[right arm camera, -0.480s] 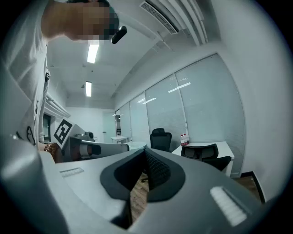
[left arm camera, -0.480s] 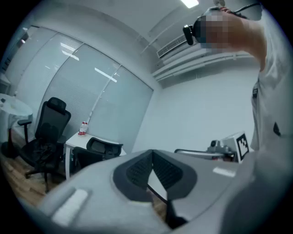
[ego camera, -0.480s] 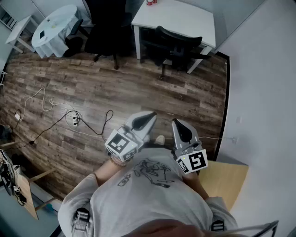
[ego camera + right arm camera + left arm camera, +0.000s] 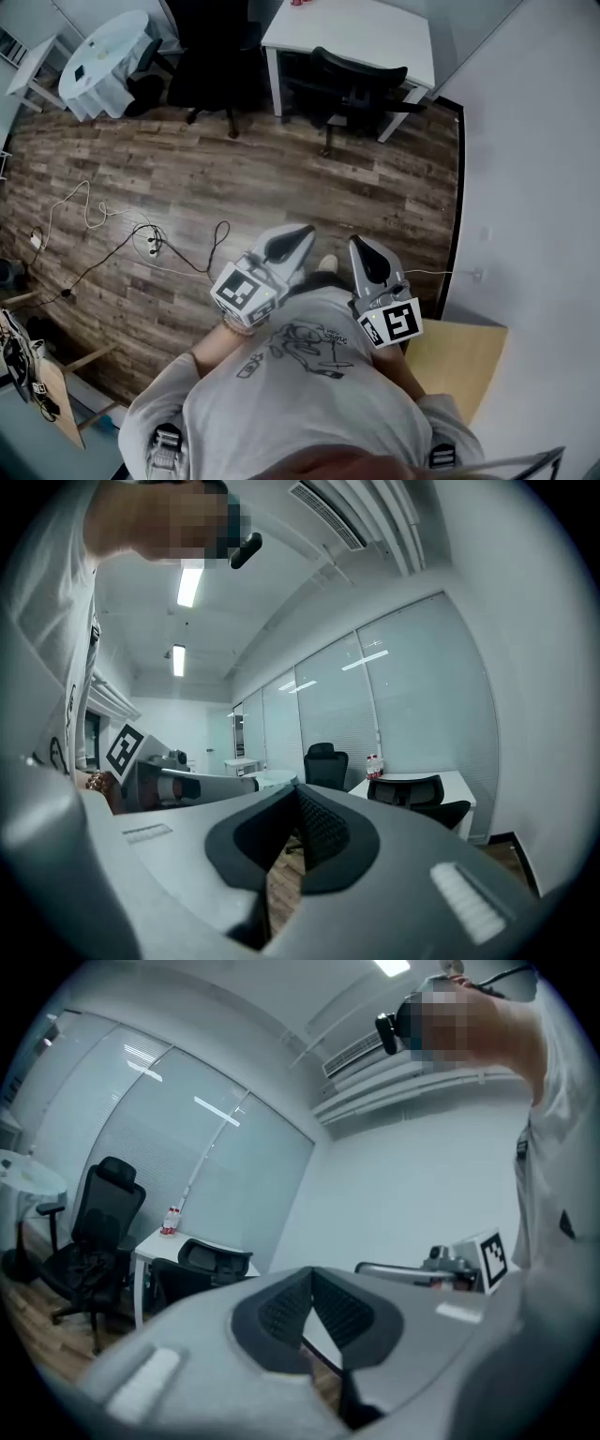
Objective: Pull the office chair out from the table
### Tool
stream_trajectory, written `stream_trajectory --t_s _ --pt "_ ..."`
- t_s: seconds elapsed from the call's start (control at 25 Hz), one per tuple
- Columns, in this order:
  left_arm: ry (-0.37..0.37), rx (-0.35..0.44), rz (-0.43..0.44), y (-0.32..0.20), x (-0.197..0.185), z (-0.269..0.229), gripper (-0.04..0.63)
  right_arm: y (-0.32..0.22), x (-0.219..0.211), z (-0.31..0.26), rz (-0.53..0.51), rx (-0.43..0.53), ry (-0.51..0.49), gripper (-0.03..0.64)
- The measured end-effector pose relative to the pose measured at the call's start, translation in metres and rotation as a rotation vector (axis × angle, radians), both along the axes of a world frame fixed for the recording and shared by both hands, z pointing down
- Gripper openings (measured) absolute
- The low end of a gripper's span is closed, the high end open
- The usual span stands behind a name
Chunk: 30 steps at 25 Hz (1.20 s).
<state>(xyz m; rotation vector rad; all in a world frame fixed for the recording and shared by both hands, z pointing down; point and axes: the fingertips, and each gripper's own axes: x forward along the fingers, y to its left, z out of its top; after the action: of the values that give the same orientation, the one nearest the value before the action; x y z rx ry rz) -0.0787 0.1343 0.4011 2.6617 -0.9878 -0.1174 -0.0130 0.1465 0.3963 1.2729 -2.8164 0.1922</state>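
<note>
Close to the person's chest, the left gripper [image 4: 303,232] and the right gripper [image 4: 356,244] point level, side by side. Each has its jaws closed together on nothing. Cables [image 4: 141,239] trail over the wood floor [image 4: 309,187] to the left. Well beyond, the chair [image 4: 361,86] stands tucked against the white table [image 4: 394,33], apart from both grippers.

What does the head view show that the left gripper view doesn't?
Head view only: the cables loose on the wood floor. Left gripper view only: the air conditioner and ceiling light. Both: the office chair tucked under the white table, the taller black chair beside it, and the left gripper and right gripper, shut and empty.
</note>
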Motion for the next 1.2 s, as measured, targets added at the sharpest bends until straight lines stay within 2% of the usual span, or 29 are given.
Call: stream_trajectory --t_s 0.32,0.44,0.8,0.92,1.08,1.2 --pt "-0.053 0.027 -0.013 -0.025 -0.001 0.005 0.003 -0.024 0.008 0.002 0.002 0.034 0.029 0.006" --pt "-0.071 0.034 -0.017 -0.045 0.002 0.008 0.023 -0.043 0.014 0.005 -0.002 0.035 0.036 0.006" --pt "-0.134 0.052 -0.003 -0.157 0.026 0.017 0.037 -0.149 0.043 0.015 -0.011 0.047 0.094 0.008" --pt "-0.187 0.074 0.008 -0.202 0.043 0.022 0.067 -0.195 0.062 0.021 -0.016 0.046 0.117 0.014" --pt "-0.291 0.102 0.027 -0.264 0.062 0.033 0.098 -0.259 0.082 0.032 -0.034 0.044 0.160 0.056" --pt "-0.391 0.114 0.038 -0.310 0.071 0.050 0.129 -0.306 0.094 0.044 -0.064 0.047 0.235 0.093"
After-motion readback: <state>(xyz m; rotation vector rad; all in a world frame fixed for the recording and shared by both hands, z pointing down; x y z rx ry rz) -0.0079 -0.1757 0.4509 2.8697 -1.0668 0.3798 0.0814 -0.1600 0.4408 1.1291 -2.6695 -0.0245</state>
